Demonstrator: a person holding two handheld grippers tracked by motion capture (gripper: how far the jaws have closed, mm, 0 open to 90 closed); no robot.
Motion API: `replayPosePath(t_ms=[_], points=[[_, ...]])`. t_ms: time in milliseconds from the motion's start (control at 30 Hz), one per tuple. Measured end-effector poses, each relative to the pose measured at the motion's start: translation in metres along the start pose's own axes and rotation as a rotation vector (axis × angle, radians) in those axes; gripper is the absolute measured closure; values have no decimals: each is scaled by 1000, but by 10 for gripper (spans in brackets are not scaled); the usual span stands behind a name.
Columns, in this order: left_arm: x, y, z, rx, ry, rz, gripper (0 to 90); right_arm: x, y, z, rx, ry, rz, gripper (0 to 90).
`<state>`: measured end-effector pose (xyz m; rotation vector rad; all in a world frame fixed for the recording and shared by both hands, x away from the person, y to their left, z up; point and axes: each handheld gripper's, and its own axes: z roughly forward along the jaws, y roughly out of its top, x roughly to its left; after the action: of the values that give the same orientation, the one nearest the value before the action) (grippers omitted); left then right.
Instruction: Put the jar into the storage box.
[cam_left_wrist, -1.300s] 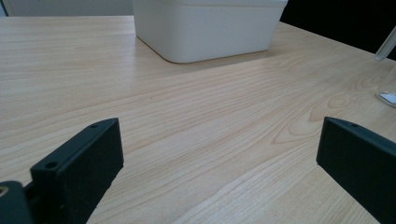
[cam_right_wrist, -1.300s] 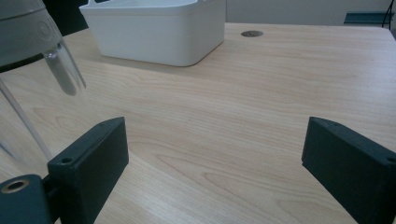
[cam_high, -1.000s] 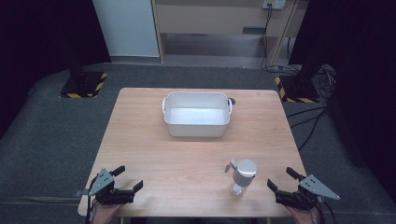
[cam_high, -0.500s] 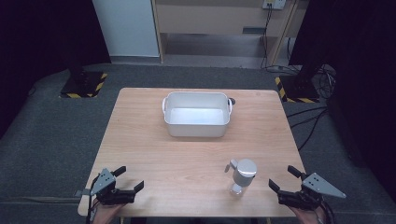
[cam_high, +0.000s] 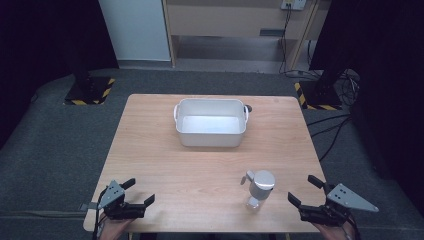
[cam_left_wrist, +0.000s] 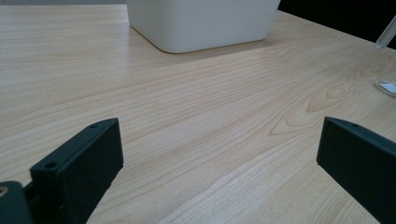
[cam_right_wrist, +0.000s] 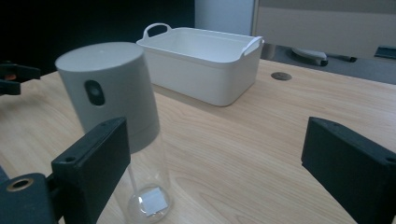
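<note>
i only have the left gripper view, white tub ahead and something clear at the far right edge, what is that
Observer: A clear spray bottle with a grey cap, standing upright on the table near the right gripper.
Operator: is the right gripper holding it
Observer: No. The right gripper's jaws stand wide open, and from above the bottle is apart from them, a little to their left.
Operator: anything inside the tub
Observer: From above, the white tub looks empty.
Operator: which way does the nozzle face
Observer: In the right gripper view the spray hole faces that gripper's camera.
</note>
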<state>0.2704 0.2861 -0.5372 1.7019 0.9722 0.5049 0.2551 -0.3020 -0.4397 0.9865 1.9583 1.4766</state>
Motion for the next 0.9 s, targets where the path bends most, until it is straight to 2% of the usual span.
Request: replayPosePath(t_ms=[433,900], points=[[0,0,1,5,-2,2,0,20,13,6,31,87,-35,81],[0,0,0,3,-8,-2,0,34,21,32,49,164,-59,88]])
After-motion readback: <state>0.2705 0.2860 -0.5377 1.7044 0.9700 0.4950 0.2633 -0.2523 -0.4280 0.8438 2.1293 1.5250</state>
